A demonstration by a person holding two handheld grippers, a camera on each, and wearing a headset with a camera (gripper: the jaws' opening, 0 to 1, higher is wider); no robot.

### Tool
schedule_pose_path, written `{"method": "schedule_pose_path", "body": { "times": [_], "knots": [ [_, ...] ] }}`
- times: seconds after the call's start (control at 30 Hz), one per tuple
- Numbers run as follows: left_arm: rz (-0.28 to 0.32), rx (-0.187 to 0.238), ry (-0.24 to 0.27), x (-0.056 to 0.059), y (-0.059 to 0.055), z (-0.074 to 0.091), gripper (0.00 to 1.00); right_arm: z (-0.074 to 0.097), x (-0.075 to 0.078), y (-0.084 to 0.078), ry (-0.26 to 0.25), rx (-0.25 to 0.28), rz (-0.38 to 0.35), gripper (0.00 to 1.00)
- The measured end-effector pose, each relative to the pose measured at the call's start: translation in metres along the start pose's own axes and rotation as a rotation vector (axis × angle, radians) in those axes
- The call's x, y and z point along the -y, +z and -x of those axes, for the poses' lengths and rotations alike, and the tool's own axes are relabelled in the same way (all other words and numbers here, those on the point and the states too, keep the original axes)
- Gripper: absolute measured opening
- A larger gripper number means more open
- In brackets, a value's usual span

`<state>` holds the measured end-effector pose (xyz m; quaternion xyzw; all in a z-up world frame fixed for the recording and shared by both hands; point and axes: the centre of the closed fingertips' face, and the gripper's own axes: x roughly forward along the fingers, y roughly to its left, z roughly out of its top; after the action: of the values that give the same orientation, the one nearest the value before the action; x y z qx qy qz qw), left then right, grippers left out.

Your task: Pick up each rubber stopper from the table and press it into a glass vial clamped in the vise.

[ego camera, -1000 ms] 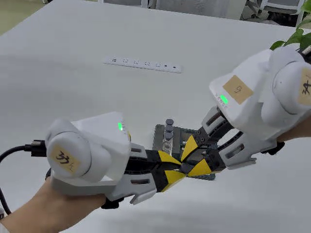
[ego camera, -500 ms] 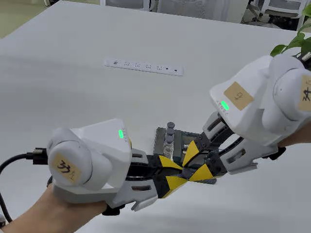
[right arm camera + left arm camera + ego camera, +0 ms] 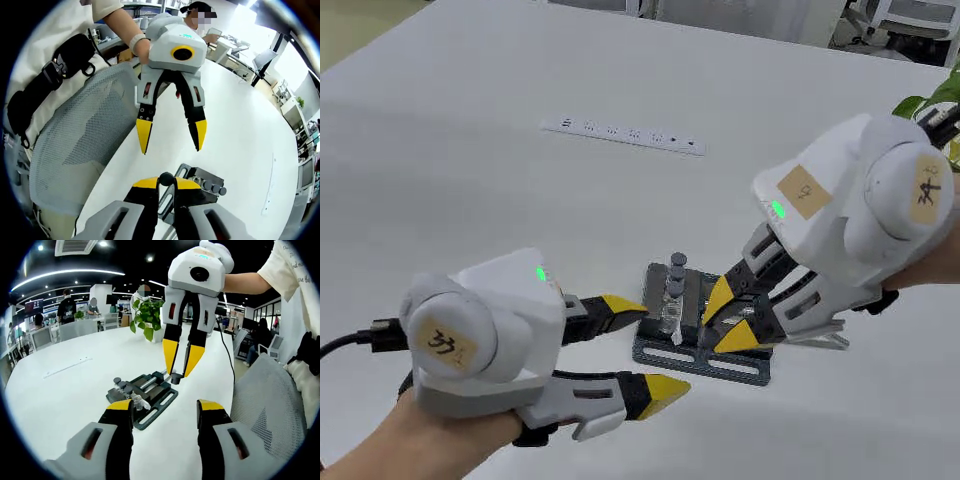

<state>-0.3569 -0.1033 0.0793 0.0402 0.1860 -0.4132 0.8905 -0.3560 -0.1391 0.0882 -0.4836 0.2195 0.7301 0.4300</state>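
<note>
The head view looks forward and down, close above the small black metal vise (image 3: 695,350). The two gripper views face each other across it, sharing it.

Rubber stopper (image 3: 165,178): small, dark grey, round-topped. We note it pinched between the yellow tips of the right tool (image 3: 165,184), clear of the tabletop (image 3: 470,180) and close over one end of the vise (image 3: 705,350). From the left gripper view the same stopper (image 3: 175,379) hangs at those tips, just beside the vise's screw end.

Vise: dark metal, low, on a slotted base plate, lying flat on the white tabletop.

Glass vials (image 3: 672,300): a short row, upright, clamped in the vise. We see grey stoppers already on the far ones; the nearest shows clear glass, and we cannot tell its top.
</note>
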Motion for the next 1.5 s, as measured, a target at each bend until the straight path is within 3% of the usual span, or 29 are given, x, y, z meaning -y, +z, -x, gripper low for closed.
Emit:
{"method": "schedule_pose_path", "body": {
  "times": [0.07, 0.13, 0.23, 0.4, 0.5, 0.6, 0.67, 0.77, 0.83, 1.07, 1.5],
  "knots": [
    [0.007, 0.000, 0.025, -0.011, -0.004, 0.004, 0.55, -0.003, 0.006, -0.005, 0.004, -0.018, 0.013, 0.05],
    [0.017, 0.009, 0.047, -0.015, -0.004, 0.006, 0.64, -0.006, 0.013, -0.009, 0.003, -0.038, 0.031, 0.05],
    [0.038, -0.017, 0.094, -0.023, -0.012, 0.007, 0.81, -0.012, 0.027, -0.019, 0.007, -0.083, 0.078, 0.05],
    [0.069, -0.009, 0.135, -0.032, -0.018, 0.011, 0.95, -0.016, 0.042, -0.021, 0.009, -0.108, 0.121, 0.05],
    [0.080, 0.002, 0.149, -0.033, -0.016, 0.013, 0.99, -0.021, 0.045, -0.021, 0.023, -0.125, 0.161, 0.05],
    [0.106, 0.003, 0.142, -0.031, -0.016, 0.013, 0.99, -0.029, 0.049, -0.024, 0.038, -0.147, 0.213, 0.05],
    [0.093, -0.007, 0.154, -0.035, -0.019, 0.015, 0.99, -0.033, 0.050, -0.027, 0.054, -0.160, 0.243, 0.05],
    [0.121, 0.002, 0.164, -0.039, -0.020, 0.018, 0.99, -0.040, 0.052, -0.029, 0.067, -0.172, 0.285, 0.05],
    [0.122, -0.018, 0.179, -0.040, -0.025, 0.019, 0.99, -0.042, 0.053, -0.032, 0.077, -0.191, 0.343, 0.05],
    [0.149, -0.015, 0.181, -0.035, -0.036, 0.023, 0.98, -0.048, 0.052, -0.031, 0.101, -0.197, 0.370, 0.04],
    [0.160, -0.007, 0.196, -0.043, -0.036, 0.027, 0.98, -0.053, 0.053, -0.033, 0.133, -0.224, 0.387, 0.04]
  ]
}}
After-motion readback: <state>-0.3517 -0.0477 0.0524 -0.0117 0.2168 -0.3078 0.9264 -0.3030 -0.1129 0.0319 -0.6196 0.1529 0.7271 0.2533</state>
